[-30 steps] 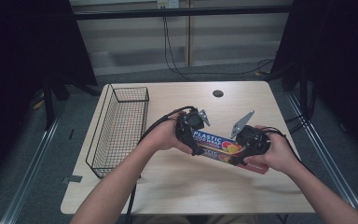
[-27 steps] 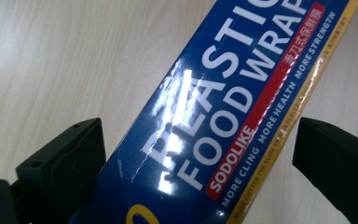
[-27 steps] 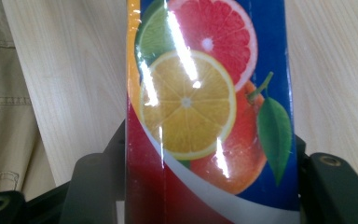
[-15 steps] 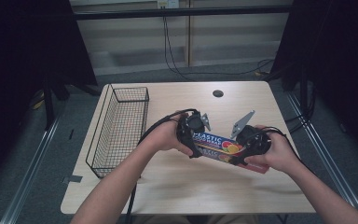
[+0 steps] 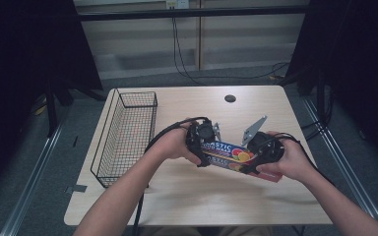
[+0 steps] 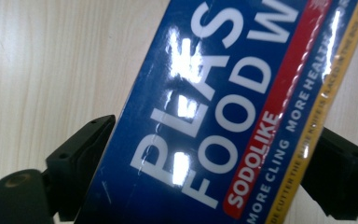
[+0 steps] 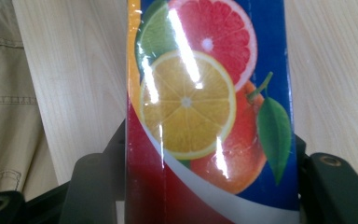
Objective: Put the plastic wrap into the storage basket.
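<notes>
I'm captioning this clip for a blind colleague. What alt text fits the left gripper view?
A glossy blue cardboard box of plastic food wrap, printed with large white letters and red and yellow stripes, lies tilted between the left gripper's two black jaws, which have just been closing on it. Pale wooden tabletop lies behind.

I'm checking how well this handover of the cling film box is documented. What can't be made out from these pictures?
- Box ends: high view, hidden by both grippers and hands.
- Left gripper pad contact: its own view, the box covers the jaw faces as they have just been closing.
- Box wording: left gripper view, cut off by the frame edges.
- Wire basket contents: high view, too small.
</notes>
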Demonstrator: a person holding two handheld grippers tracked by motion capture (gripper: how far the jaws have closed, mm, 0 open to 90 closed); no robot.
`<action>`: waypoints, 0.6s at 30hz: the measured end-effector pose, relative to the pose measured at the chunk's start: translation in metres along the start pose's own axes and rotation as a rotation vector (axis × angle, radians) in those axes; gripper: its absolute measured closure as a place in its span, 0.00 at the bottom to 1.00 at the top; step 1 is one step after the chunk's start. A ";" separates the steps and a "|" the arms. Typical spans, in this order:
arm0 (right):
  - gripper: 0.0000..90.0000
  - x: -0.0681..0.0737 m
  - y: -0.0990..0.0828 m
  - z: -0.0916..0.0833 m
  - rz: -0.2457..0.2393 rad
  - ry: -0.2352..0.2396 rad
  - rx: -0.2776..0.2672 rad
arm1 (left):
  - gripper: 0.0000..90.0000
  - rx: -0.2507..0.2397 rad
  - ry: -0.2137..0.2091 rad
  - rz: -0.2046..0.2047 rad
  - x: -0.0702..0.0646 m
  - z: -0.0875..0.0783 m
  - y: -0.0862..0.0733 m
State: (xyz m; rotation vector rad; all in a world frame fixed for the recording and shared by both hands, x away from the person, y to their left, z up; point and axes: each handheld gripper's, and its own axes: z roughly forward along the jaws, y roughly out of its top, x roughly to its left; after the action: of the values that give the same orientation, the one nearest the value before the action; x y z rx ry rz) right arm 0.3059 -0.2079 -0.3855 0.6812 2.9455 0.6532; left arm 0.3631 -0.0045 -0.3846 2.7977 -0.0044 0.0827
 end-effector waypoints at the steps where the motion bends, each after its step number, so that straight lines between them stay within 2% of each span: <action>1: 0.47 0.000 0.001 0.000 -0.006 -0.003 0.001 | 0.16 0.012 -0.003 0.013 0.001 -0.001 0.000; 3: 0.47 0.000 0.001 0.000 -0.009 0.003 0.006 | 0.19 0.031 0.001 0.028 0.001 -0.001 0.000; 4: 0.47 0.001 0.001 0.000 -0.014 0.003 0.009 | 0.21 0.021 -0.002 0.013 0.000 0.000 0.000; 5: 0.47 0.001 0.001 0.000 -0.016 -0.001 0.012 | 0.22 0.038 -0.008 0.033 0.000 -0.001 0.001; 8: 0.47 0.002 0.002 0.001 -0.022 0.000 0.023 | 0.24 0.056 -0.016 0.047 0.000 -0.001 0.001; 9: 0.47 0.003 0.002 0.001 -0.019 0.002 0.031 | 0.25 0.037 -0.011 0.030 -0.002 0.001 0.000; 10: 0.47 0.002 0.002 0.002 -0.038 -0.003 0.022 | 0.26 0.042 -0.016 0.036 -0.002 0.000 0.000; 11: 0.47 0.003 0.003 0.002 -0.034 -0.001 0.024 | 0.26 0.039 -0.020 0.029 -0.003 0.000 0.000; 13: 0.47 0.003 0.003 0.002 -0.042 -0.003 0.028 | 0.28 0.060 -0.031 0.056 -0.002 -0.002 0.000; 14: 0.46 0.004 0.003 0.002 -0.042 -0.007 0.029 | 0.29 0.045 -0.030 0.057 -0.002 -0.002 -0.001; 15: 0.46 0.004 0.003 0.001 -0.049 -0.010 0.029 | 0.31 0.051 -0.033 0.067 -0.002 -0.004 -0.001; 16: 0.46 0.004 0.003 0.001 -0.061 -0.015 0.029 | 0.32 0.042 -0.037 0.057 -0.004 -0.004 -0.002; 17: 0.46 0.004 0.003 0.001 -0.069 -0.014 0.029 | 0.34 0.057 -0.044 0.068 -0.003 -0.005 -0.002; 18: 0.46 0.004 0.003 0.001 -0.081 -0.017 0.029 | 0.35 0.052 -0.048 0.042 -0.005 -0.004 -0.002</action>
State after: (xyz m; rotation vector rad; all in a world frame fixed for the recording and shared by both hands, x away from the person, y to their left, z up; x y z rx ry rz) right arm 0.3035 -0.2033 -0.3855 0.5625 2.9545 0.5964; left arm 0.3579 -0.0013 -0.3817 2.8509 -0.0735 0.0265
